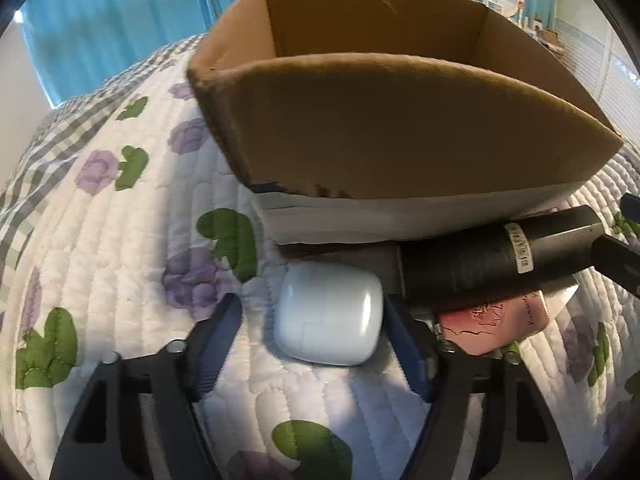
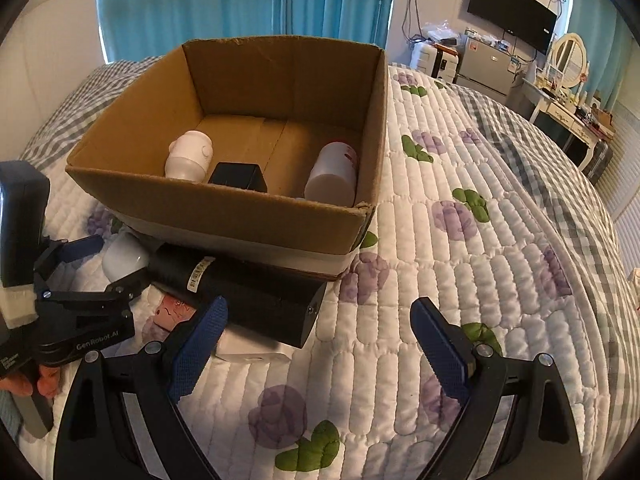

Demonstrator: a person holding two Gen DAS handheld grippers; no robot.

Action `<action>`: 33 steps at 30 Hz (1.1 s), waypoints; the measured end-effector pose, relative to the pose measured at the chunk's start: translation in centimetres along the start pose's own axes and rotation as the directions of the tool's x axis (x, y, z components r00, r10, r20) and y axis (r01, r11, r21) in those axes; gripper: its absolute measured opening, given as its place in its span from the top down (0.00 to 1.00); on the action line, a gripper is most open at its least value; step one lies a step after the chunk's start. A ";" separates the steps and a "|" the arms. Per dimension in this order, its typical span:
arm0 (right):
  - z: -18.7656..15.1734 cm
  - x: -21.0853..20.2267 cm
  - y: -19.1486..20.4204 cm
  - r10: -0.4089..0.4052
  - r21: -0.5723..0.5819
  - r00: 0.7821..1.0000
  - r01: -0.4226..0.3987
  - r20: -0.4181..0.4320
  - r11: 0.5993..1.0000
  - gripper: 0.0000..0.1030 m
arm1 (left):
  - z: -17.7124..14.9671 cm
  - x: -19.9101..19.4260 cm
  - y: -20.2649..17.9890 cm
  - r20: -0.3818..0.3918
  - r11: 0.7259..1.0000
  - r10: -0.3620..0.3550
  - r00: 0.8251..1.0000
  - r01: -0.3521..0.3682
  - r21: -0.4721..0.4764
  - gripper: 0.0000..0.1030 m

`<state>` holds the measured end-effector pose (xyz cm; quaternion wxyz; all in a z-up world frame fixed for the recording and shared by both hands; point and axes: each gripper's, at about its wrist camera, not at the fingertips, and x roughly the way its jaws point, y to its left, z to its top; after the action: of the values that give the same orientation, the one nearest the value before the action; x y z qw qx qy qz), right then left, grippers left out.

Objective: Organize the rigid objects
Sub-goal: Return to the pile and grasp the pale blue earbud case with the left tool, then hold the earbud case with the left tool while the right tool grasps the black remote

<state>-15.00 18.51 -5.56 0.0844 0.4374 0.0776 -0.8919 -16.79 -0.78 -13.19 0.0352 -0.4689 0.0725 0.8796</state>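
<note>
A white earbud case (image 1: 329,312) lies on the quilt in front of the cardboard box (image 1: 384,136). My left gripper (image 1: 312,320) is open, its fingers on either side of the case; it also shows in the right wrist view (image 2: 116,258) around the case (image 2: 124,258). A black cylinder (image 1: 496,254) lies beside the case, over a pink card (image 1: 494,324). My right gripper (image 2: 316,344) is open and empty above the quilt, right of the cylinder (image 2: 248,296). The box (image 2: 224,208) holds a white round object (image 2: 190,156), a black block (image 2: 238,176) and a white bottle (image 2: 334,174).
The flowered quilt (image 2: 460,280) covers the bed. A white flat item (image 2: 252,350) lies under the cylinder's end. A dresser with a mirror (image 2: 568,60) and a wall screen (image 2: 512,12) stand far right.
</note>
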 end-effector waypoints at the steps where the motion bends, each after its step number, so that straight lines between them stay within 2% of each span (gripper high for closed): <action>1: 0.0 0.0 0.0 -0.001 0.000 1.000 0.001 -0.001 1.000 0.10 | 0.0 0.0 -0.1 -0.003 1.000 -0.004 1.000 0.004 0.006 0.41; 3: 0.0 0.1 0.1 0.000 -0.004 1.000 0.000 -0.005 1.000 0.10 | -0.1 -0.3 -0.5 0.001 1.000 -0.016 1.000 0.016 0.024 0.51; 8: -0.2 0.3 -0.1 0.009 0.008 1.000 -0.009 -0.010 1.000 0.10 | -0.5 -1.5 -0.6 0.018 1.000 -0.004 1.000 0.004 0.021 0.50; 12: -0.2 0.5 -0.4 0.025 0.038 1.000 -0.024 -0.018 0.999 0.10 | -0.8 -4.2 0.3 0.072 0.999 0.034 0.997 -0.031 -0.041 0.50; 17: -0.2 1.2 -0.6 0.049 0.074 0.998 -0.046 -0.041 0.996 0.10 | -1.5 -7.4 1.0 0.147 0.989 0.121 0.982 -0.107 -0.102 0.50; 19: -0.1 1.8 -0.6 0.064 0.090 0.996 -0.059 -0.056 0.994 0.10 | -2.1 -8.3 1.5 0.168 0.986 0.136 0.976 -0.116 -0.123 0.50; 21: 0.0 2.6 -0.7 0.087 0.113 0.993 -0.078 -0.079 0.991 0.10 | -2.4 -8.6 2.2 0.172 0.985 0.131 0.976 -0.108 -0.137 0.50; 23: -0.1 3.6 -0.9 0.137 0.154 0.986 -0.121 -0.098 0.981 0.10 | -2.6 -8.7 1.3 0.168 0.985 0.122 0.978 -0.098 -0.143 0.50; 26: 0.1 4.3 -1.1 0.209 0.205 0.972 -0.185 -0.104 0.961 0.11 | -1.6 -7.6 2.5 0.157 0.984 0.116 0.981 -0.092 -0.150 0.50; 29: 0.6 4.1 -1.2 0.276 0.234 0.958 -0.252 -0.076 0.939 0.29 | -1.7 -7.5 2.7 0.152 0.984 0.113 0.982 -0.090 -0.151 0.50; 30: 0.7 3.8 -1.1 0.284 0.230 0.957 -0.262 -0.068 0.937 0.40 | -1.8 -7.5 2.6 0.151 0.985 0.112 0.982 -0.089 -0.149 0.50; 33: 1.0 2.8 -1.0 0.274 0.218 0.961 -0.260 -0.033 0.941 0.51 | -1.9 -7.6 2.5 0.148 0.985 0.113 0.982 -0.091 -0.149 0.50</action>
<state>-17.70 19.07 -7.10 0.1550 0.4783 -0.0751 -0.8611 -11.32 -3.49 -7.67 -0.0377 -0.3954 0.0310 0.9172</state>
